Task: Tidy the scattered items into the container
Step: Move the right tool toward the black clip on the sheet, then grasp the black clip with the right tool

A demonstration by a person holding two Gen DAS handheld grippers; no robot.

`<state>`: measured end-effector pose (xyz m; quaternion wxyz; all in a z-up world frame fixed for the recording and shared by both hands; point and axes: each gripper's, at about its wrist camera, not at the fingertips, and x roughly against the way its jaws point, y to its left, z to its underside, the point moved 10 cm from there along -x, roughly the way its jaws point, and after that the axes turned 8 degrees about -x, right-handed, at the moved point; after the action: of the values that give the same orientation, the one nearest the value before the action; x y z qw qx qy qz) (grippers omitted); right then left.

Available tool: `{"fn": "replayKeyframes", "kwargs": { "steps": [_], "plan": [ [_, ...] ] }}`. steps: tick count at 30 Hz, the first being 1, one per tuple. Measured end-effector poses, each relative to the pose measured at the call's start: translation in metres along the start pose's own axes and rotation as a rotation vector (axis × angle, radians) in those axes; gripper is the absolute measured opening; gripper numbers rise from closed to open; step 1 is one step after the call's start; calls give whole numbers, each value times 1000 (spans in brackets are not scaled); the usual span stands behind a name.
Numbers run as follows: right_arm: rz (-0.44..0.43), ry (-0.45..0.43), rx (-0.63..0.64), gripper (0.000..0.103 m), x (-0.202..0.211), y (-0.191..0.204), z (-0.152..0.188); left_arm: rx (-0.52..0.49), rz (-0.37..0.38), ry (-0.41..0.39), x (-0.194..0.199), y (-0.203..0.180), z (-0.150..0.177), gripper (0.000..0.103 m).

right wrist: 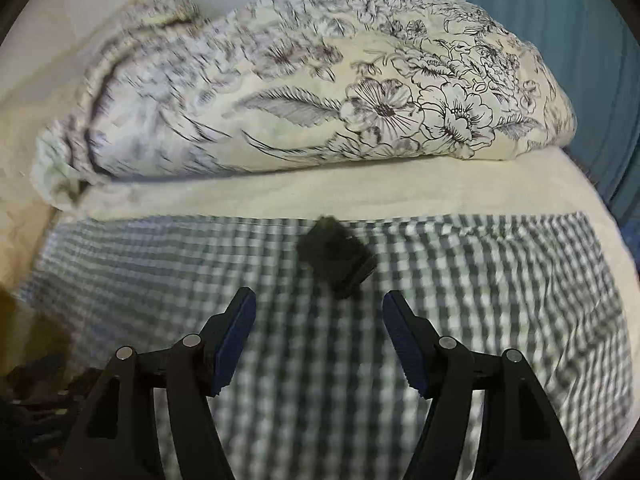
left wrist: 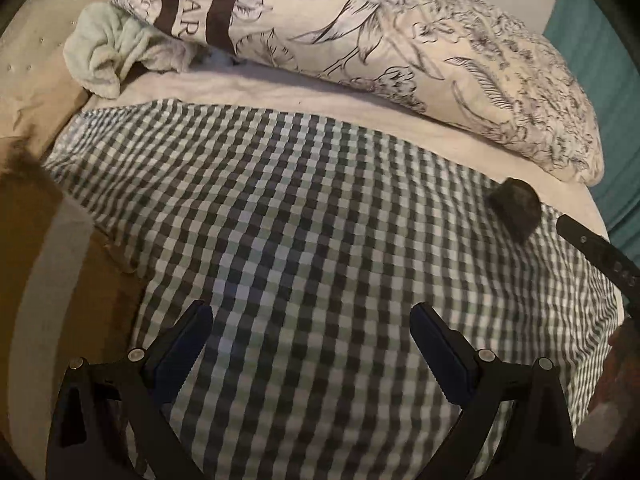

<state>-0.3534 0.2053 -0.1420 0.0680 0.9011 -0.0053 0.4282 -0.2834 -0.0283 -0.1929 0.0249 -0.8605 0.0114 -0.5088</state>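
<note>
The scene is a bed covered by a green-and-white checked sheet (left wrist: 320, 208), with a cream sheet (right wrist: 360, 196) beyond it and a flower-printed pillow (right wrist: 320, 92) at the head. A small dark bundle (right wrist: 338, 258), blurred and hard to identify, lies on the checked sheet near the edge of the cream sheet. The right tool (right wrist: 319, 308) hovers just short of that bundle, its jaws spread wide and holding nothing; the bundle sits ahead of the gap, apart from both fingers. The left tool (left wrist: 311, 320) hangs over bare checked cloth, jaws wide apart and empty. In the left wrist view the dark bundle (left wrist: 514, 208) lies far off to the right, and a pale green towel (left wrist: 108, 56) is crumpled beside the pillow.
</note>
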Motion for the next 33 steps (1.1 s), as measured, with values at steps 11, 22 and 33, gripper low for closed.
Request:
{"fn": "replayKeyframes", "kwargs": {
  "steps": [11,22,33],
  "plan": [
    [141,67,163,66,-79,-7,-1,-13,6,27,-35,5,-6,101],
    [223,75,235,67,-110,-7,-10,-4,0,65,-46,14,2,101],
    [180,75,151,55,-73,-8,6,4,-13,30,-21,15,0,101]
  ]
}}
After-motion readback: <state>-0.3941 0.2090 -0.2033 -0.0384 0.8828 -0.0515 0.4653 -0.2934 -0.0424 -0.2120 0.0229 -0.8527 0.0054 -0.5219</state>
